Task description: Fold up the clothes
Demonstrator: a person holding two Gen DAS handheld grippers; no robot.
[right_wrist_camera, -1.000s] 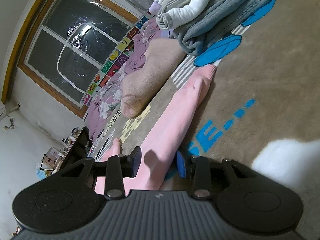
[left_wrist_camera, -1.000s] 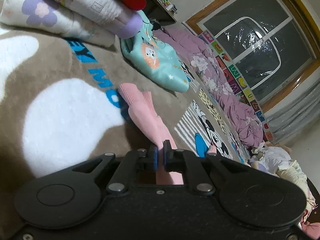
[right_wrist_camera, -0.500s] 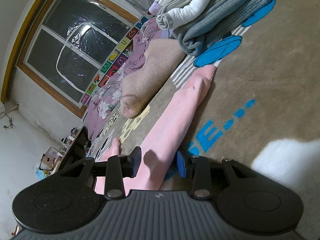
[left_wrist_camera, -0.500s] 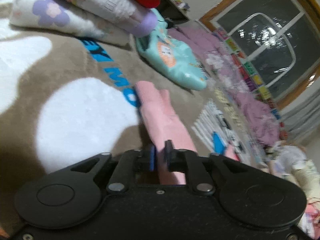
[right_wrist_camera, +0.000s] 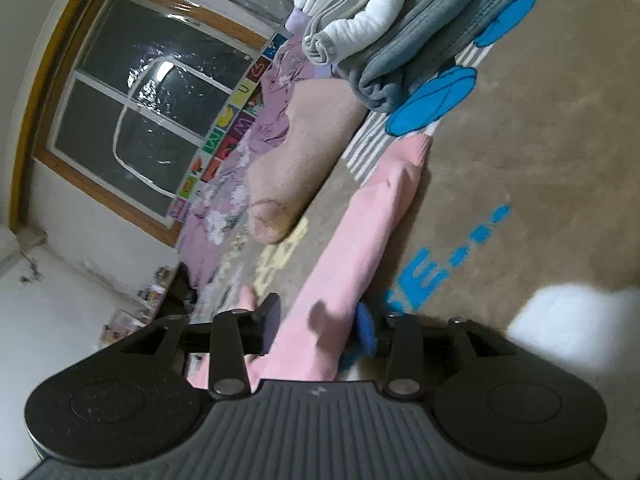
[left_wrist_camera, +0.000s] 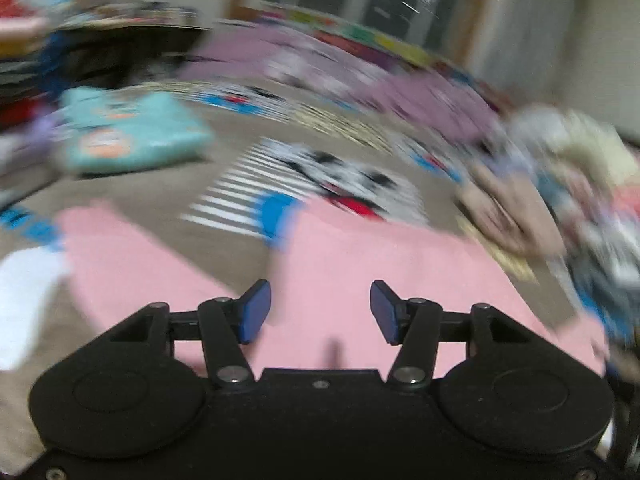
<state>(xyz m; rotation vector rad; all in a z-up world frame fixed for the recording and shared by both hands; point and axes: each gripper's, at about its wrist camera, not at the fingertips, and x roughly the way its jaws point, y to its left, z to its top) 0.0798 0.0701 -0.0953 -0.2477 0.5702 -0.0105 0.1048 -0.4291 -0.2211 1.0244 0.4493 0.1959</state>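
Since a second ago my left claw [left_wrist_camera: 320, 310] swung off the pink garment [left_wrist_camera: 380, 272], jaws opening, empty; right claw [right_wrist_camera: 318, 326] opening astride it. Folding barely begun.

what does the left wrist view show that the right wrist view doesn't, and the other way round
Only the left wrist view, which is badly blurred, shows the teal folded garment, the striped cartoon print on the blanket and the left gripper, its jaws opening with nothing pinched between them.

Only the right wrist view shows the pile of grey and white clothes, the blue lettering on the blanket and the right gripper, its jaws opening astride a pink strip.

Both show the pink garment, the brown blanket, the purple bedding and the window.
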